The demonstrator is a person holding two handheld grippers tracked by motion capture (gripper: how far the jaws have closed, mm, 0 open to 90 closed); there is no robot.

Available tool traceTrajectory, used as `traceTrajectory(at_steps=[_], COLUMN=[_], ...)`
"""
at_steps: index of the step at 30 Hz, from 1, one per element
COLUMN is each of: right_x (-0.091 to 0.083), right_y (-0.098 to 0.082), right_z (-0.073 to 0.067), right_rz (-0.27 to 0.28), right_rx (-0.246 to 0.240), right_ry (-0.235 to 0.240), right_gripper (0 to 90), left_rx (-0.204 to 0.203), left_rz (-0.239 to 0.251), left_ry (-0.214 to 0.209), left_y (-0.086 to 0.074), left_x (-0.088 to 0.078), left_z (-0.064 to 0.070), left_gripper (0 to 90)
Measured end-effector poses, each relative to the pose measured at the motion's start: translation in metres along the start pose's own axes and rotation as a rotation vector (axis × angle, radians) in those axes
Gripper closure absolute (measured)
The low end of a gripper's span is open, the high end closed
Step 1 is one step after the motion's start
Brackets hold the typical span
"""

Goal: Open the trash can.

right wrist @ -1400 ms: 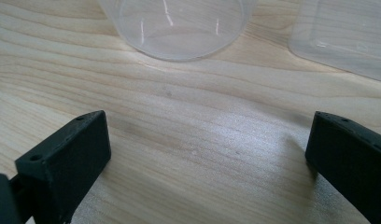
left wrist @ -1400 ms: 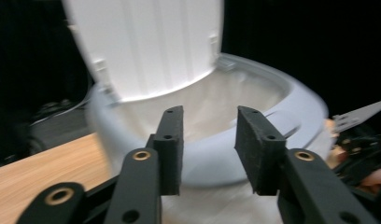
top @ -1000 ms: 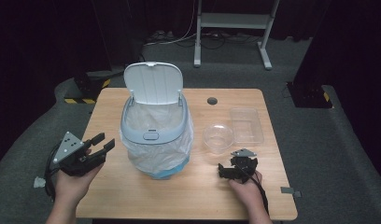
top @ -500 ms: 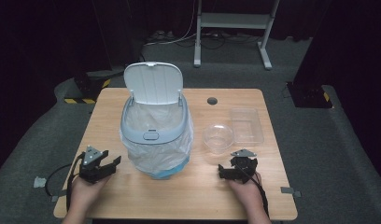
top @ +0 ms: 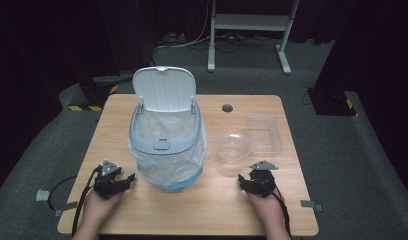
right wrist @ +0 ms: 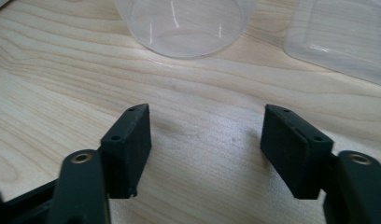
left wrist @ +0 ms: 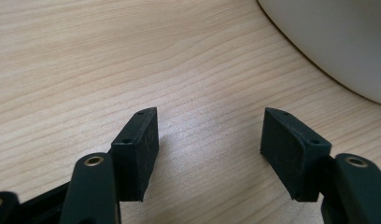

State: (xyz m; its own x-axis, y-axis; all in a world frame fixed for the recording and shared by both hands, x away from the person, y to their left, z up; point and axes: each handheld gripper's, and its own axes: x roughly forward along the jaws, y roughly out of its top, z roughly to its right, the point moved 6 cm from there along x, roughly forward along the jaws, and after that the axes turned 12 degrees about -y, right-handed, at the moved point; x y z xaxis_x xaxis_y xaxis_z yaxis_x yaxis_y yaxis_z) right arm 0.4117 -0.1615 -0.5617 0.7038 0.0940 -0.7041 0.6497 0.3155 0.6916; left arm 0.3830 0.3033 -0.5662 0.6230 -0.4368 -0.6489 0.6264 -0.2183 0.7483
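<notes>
High view: the left claw (top: 123, 180) rests on the worktop (top: 242, 210) at lower left, just beside the lined bin (top: 167, 150), whose lid stands open, ready to take things. The right claw (top: 248, 184) sits lower right, facing the clear bowl (top: 233, 147) and clear tray (top: 264, 134).

Left gripper view: jaws apart, just opened wider, nothing between them.

Right gripper view: jaws part-open after closing, empty; the bowl lies ahead at top centre.
</notes>
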Motion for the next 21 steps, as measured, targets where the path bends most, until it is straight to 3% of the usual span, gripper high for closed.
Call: traceTrajectory(at_steps=[10,13,21], right_x=[-0.007,-0.019,-0.034], right_y=[0.003,0.012,0.031], right_z=[0.003,0.006,0.023], right_rz=[0.009,0.057,0.15], right_rx=[0.05,0.064,0.092], right_ry=[0.007,-0.007,-0.054], right_gripper=[46.9,51.8,59.8], left_rx=[-0.002,-0.016,-0.005], left_rz=[0.009,0.002,-0.006], left_ry=[0.0,0.006,0.005], left_y=[-0.002,-0.002,-0.003], left_x=[0.0,0.001,0.0], left_z=[0.001,0.0,0.0], left_gripper=[31.6,25.5,22.4])
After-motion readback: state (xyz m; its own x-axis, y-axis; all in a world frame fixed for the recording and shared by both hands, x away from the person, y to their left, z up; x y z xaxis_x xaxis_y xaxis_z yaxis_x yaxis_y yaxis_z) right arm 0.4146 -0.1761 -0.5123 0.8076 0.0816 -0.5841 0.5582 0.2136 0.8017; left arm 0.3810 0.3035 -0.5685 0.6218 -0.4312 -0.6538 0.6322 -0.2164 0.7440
